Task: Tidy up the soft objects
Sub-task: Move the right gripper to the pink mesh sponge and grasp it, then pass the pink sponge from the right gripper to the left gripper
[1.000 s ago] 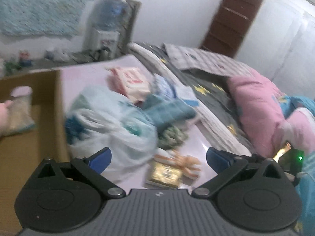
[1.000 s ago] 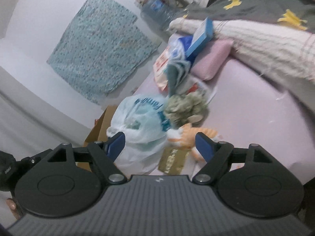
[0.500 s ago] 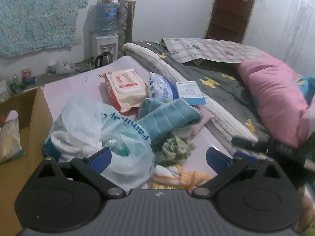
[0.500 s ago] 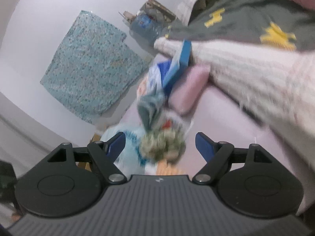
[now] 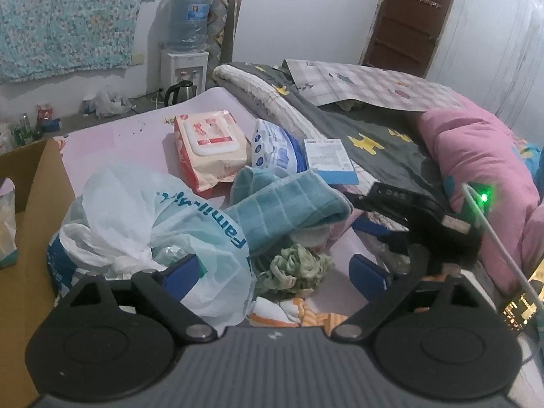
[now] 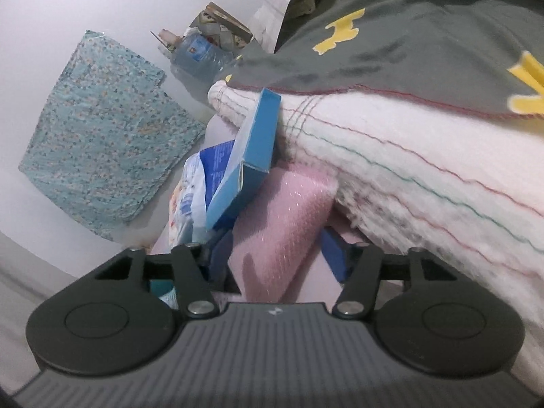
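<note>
- Hovering: left gripper (image 5: 273, 273) hangs above the pile on the bed (image 5: 142, 136), jaws spread with nothing between, having just narrowed a little; plastic bag (image 5: 146, 224) at its 10 o'clock, green scrunched cloth (image 5: 295, 267) at 12.
- Closing: right gripper (image 6: 278, 253), jaws half-drawn around the pink pad (image 6: 289, 217) under the blue box (image 6: 248, 156); I cannot tell whether the pads press yet.
- Advice: seat the pad deep between the jaws, then draw it out low so the box slides off.
- Change: a second ago the right gripper looked over the whole pile; now the pad fills its view.
</note>
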A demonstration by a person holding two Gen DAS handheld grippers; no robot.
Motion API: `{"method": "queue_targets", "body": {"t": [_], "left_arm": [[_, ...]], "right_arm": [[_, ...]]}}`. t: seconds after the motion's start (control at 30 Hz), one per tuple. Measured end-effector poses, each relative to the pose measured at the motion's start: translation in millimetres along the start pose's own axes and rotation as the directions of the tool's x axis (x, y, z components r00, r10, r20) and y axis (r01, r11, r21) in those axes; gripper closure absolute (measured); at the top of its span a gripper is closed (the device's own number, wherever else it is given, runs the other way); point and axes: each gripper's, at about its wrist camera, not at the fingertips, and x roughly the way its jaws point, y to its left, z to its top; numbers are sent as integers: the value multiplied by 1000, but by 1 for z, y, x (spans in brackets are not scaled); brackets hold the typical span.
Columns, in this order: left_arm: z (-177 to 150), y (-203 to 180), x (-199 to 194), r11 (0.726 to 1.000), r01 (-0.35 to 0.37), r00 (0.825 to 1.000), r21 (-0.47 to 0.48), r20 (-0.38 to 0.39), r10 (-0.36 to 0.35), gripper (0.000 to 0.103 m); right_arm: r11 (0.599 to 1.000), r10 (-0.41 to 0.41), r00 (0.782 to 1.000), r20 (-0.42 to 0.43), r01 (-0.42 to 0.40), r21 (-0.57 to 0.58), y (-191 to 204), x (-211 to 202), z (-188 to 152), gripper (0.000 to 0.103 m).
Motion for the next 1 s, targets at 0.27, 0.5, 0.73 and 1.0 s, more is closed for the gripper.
{"method": "queue_targets", "body": {"t": [0.27, 0.5, 0.73, 1.0], "left_arm": [[-8, -4, -1, 1000, -4, 1000, 10, -15, 4, 14], [-20, -12, -15, 999, 17, 1000, 29, -16, -16, 17], [-42, -28, -30, 994, 69, 997, 90, -35, -66, 17], [-72, -36, -53, 978, 161, 985, 132, -79, -152, 16]], "right_arm": [[999, -18, 1000, 14, 17, 31, -13, -9, 0, 76], [999, -32, 999, 44, 31, 19, -28, -63, -13, 77], [999, 5, 999, 52, -8, 52, -48, -120, -35, 78], [990, 127, 992, 24, -128, 51, -48, -173, -68, 78]]}}
